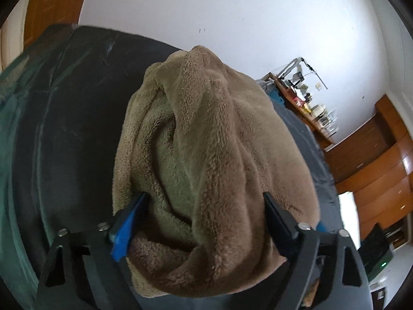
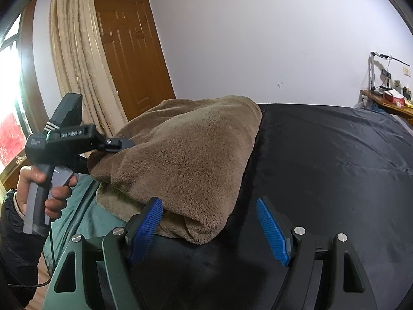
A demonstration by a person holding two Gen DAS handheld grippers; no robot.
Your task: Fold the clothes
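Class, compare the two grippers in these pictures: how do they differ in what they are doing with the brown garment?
1. The left gripper straddles the brown garment, fleece bunched between its wide-apart jaws; the right gripper has only black sheet between its jaws.
2. The left gripper sits at the garment's far-left end; the right gripper waits at the near folded edge, one finger beside it.

Both are open, with blue pads.

Fleece garment point(image 2: 185, 155): uniform tan-brown, with a paler olive-beige tone in its inner folds point(image 1: 165, 160). Bed cover point(image 2: 322, 160): glossy black, bordered by a dark green sheet point(image 1: 15, 103). Right tongs point(image 2: 209, 228): black frames with bright blue ribbed pads point(image 2: 271, 230). Left tongs point(image 1: 204, 201): black, one blue pad showing. Door point(image 2: 134, 51): orange-brown wood. Curtain point(image 2: 74, 51): cream. Wall point(image 2: 258, 25): plain white.
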